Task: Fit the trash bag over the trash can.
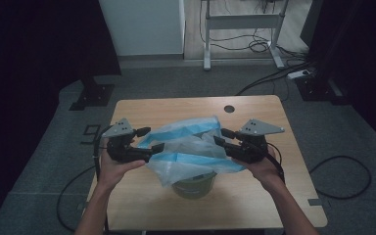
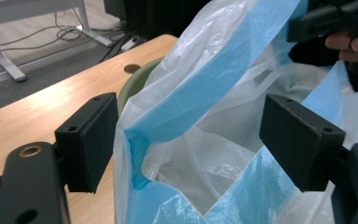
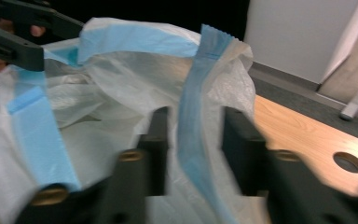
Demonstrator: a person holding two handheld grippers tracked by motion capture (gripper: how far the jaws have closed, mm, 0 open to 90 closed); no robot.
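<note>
Over on the left, the left hand-held gripper (image 1: 147,139) sits at the left edge of the plastic bag (image 1: 191,147), jaws spread wide, and in its own view the bag's blue-banded rim (image 2: 200,88) runs right between the pads without either one touching it. The bag itself hangs in the middle, draped over a green bucket (image 1: 194,187) that stands on the table (image 1: 254,205) nearer the person's side. Its mouth stretches sideways, long axis running from one gripper to the other. On to the right: the right hand-held gripper (image 1: 220,137) is at the bag's right edge, jaws narrow, a blue strip of rim (image 3: 193,135) between them, though blur leaves it unclear whether they actually pinch it. Both look equally near; the left one probably needs to close first.
</note>
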